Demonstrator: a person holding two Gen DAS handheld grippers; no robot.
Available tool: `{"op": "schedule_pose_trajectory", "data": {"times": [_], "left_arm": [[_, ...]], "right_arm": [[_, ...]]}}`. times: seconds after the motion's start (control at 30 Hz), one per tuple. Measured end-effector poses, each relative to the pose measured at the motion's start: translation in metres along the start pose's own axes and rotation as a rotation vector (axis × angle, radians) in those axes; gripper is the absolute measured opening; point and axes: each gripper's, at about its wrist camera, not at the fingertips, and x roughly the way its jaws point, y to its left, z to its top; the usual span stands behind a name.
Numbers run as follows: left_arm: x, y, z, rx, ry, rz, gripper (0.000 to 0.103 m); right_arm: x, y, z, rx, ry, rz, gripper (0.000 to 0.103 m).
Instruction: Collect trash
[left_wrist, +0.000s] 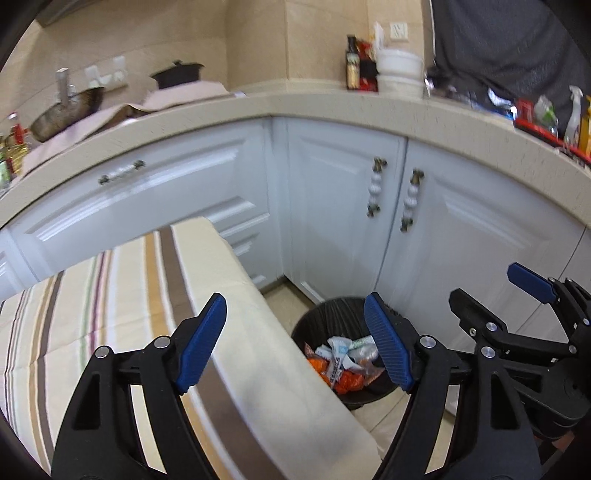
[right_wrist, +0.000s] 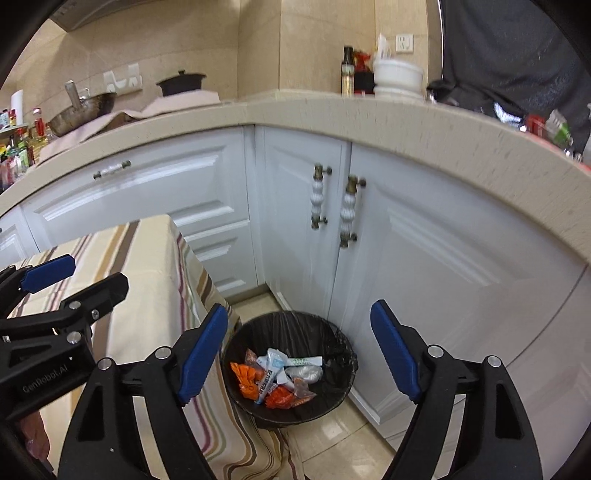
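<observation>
Wrappers (right_wrist: 280, 376) in black bin (right_wrist: 332, 332), both tools (right_wrist: 299, 350) open, empty

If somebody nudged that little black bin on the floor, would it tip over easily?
Probably it would slide or tip fairly easily: the trash bin looks small and holds only crumpled wrappers, so likely light. Its thin black liner looks floppy. The cabinet door close behind might stop it.

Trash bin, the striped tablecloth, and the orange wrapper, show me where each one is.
Trash bin (right_wrist: 341, 341): right wrist view, on the black liner's inner wall.
Striped tablecloth (left_wrist: 122, 295): left wrist view, on the flat top.
Orange wrapper (right_wrist: 245, 380): right wrist view, on its crumpled middle.
</observation>
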Motion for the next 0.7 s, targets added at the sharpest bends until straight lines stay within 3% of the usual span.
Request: {"op": "schedule_pose_trajectory", "data": {"times": [0.43,0.7], "left_arm": [[-0.082,0.036,-0.005,-0.072,-0.142,0.047,0.087],[-0.123,0.05,-0.011,-0.099,-0.204,0.055,0.089]], "right_arm": [[-0.063,0.027,0.005,-0.047,-0.085,-0.011,0.08],[-0.097,0.041,0.004,-0.058,-0.13,-0.003,0.081]]}}
